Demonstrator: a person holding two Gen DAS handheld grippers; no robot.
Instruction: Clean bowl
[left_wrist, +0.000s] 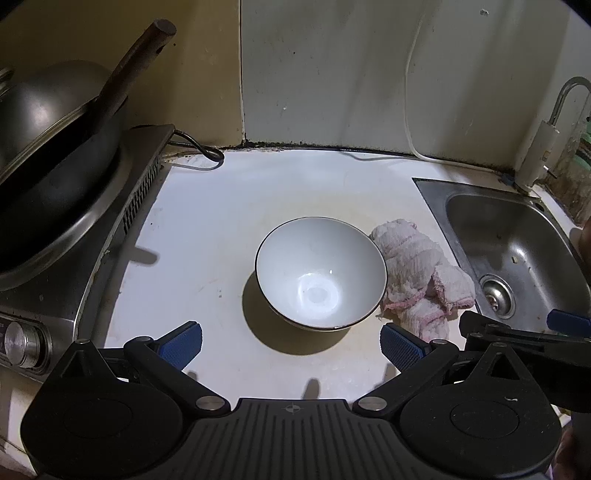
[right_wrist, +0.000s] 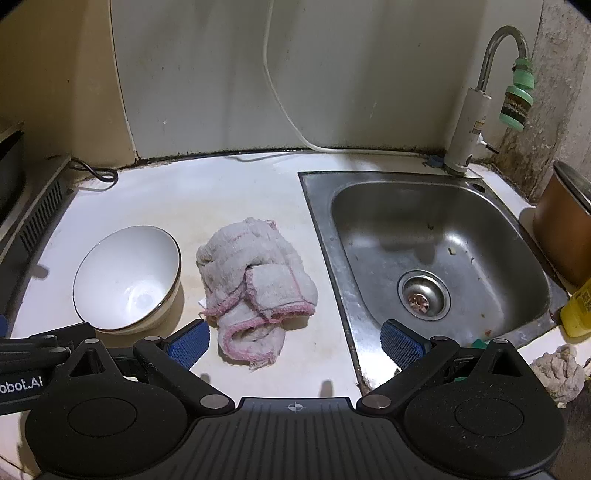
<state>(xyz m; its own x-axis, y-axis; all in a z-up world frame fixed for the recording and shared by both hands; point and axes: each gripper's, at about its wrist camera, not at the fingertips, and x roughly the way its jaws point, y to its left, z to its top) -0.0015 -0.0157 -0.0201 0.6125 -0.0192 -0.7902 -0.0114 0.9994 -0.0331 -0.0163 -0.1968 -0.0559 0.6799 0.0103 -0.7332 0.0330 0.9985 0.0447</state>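
Observation:
A white bowl (left_wrist: 320, 272) with a dark rim stands upright and empty on the white counter, also seen in the right wrist view as the bowl (right_wrist: 127, 277) at the left. A crumpled white cloth with pink edging (left_wrist: 417, 280) lies touching the bowl's right side; the cloth (right_wrist: 255, 288) sits between bowl and sink. My left gripper (left_wrist: 291, 345) is open, just short of the bowl, holding nothing. My right gripper (right_wrist: 295, 343) is open above the counter edge, its left finger near the cloth's front end. The right gripper's fingers (left_wrist: 569, 322) show at the left view's right edge.
A steel sink (right_wrist: 325, 192) with a drain (right_wrist: 423, 294) lies right of the cloth, a tap (right_wrist: 476, 110) behind it. A stove with a lidded wok (left_wrist: 55, 147) stands at the left. A brown pot (right_wrist: 565, 236), a yellow bottle (right_wrist: 578, 310) and a rag (right_wrist: 557, 373) sit at the far right.

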